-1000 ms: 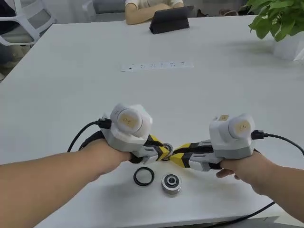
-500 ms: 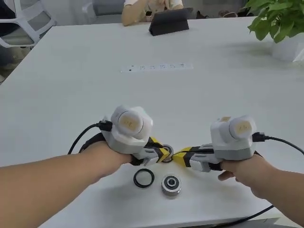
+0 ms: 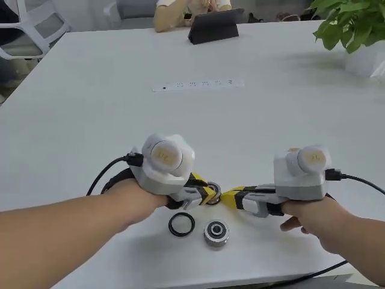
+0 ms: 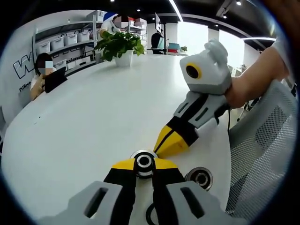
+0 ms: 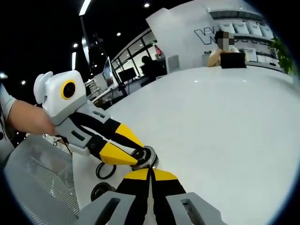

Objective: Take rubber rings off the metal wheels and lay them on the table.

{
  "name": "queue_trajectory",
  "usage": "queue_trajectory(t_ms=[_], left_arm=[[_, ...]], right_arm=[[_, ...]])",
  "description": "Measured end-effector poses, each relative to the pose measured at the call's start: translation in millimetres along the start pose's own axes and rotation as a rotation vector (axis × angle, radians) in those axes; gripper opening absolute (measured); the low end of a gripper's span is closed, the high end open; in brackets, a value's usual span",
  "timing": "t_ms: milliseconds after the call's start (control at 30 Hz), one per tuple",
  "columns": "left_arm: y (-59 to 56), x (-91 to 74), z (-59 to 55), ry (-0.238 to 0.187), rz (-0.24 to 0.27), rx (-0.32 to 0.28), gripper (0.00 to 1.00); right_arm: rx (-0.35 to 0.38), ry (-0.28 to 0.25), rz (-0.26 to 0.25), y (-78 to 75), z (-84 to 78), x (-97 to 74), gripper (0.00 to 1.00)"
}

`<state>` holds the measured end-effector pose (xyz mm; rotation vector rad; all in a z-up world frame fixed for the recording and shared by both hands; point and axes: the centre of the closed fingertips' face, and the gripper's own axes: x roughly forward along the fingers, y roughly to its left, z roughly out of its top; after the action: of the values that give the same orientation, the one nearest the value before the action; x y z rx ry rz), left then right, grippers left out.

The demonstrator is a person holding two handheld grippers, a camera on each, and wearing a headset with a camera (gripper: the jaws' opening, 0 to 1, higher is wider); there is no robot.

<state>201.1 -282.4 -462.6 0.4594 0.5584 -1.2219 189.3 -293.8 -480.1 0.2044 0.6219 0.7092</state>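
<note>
My left gripper (image 3: pixel 209 194) is shut on a small metal wheel (image 3: pixel 213 195), held just above the white table (image 3: pixel 90 108). In the left gripper view the wheel (image 4: pixel 144 161) sits between my yellow jaw tips. My right gripper (image 3: pixel 227 194) is shut, and its tip touches the wheel's rim (image 5: pixel 146 157); whether it pinches rubber there is hidden. A loose black rubber ring (image 3: pixel 181 224) lies on the table in front of the left hand. Beside it rests a second metal wheel (image 3: pixel 216 232), which also appears in the left gripper view (image 4: pixel 200 176).
The table's front edge runs close below the hands, and black cables (image 3: pixel 102 171) trail from both grippers. Farther back lie a white power strip (image 3: pixel 197 84) and a dark tablet (image 3: pixel 212 27) in front of a seated person. A potted plant (image 3: pixel 352 27) stands at the back right.
My right gripper has drawn slightly to the right, its tip still at the wheel. The left gripper keeps hold of the wheel in about the same spot.
</note>
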Motion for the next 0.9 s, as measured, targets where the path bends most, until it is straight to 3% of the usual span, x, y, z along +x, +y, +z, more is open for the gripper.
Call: queue_trajectory(t_ms=[433,533,900], left_arm=[[-1.0,0.4,0.2,-0.001,0.001,-0.002,0.07],[-1.3,0.4,0.3,0.0,-0.003,0.0,0.07],[-1.0,0.9,0.7,0.006,0.0,0.005,0.07]], right_arm=[[0.07,-0.029,0.007,-0.3,2.3,-3.3,0.0],[0.115,-0.082,0.01,-2.1,13.5,-5.9,0.0],[0.099,-0.08,0.012,1.4,14.3,-5.2,0.0]])
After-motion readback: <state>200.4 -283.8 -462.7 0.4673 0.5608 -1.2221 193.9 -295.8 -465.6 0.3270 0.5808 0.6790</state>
